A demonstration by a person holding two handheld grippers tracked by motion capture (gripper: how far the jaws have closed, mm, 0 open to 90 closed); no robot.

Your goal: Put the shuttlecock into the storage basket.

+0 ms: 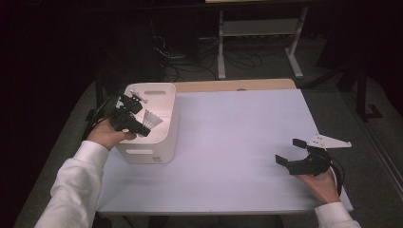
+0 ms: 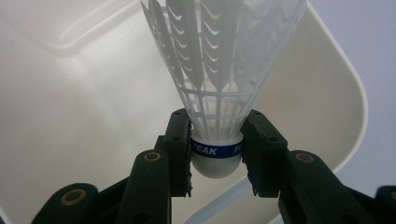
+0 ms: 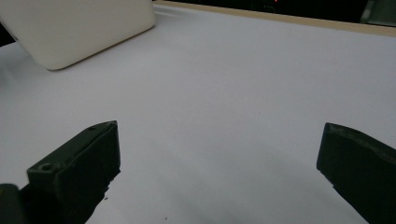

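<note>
A white shuttlecock (image 2: pixel 217 70) with a blue band marked "PEAK" is held by its cork base in my left gripper (image 2: pixel 215 149), which is shut on it. In the high view the left gripper (image 1: pixel 145 129) hovers over the open top of a white bin (image 1: pixel 164 137), with the shuttlecock (image 1: pixel 152 119) pointing feathers-first into it. The bin's inside (image 2: pixel 60 121) lies behind the feathers. My right gripper (image 1: pixel 288 151) rests open near the table's right front, nothing between its jaws. Its view shows wide-spread fingers (image 3: pixel 81 163) over the bare white tabletop.
The white table (image 1: pixel 237 137) has a wooden strip (image 1: pixel 233 85) along its far edge. The bin's corner (image 3: pixel 79 32) appears at upper left in the right gripper view. Beyond the table stand a white metal frame (image 1: pixel 259 35) and cables on a dark floor.
</note>
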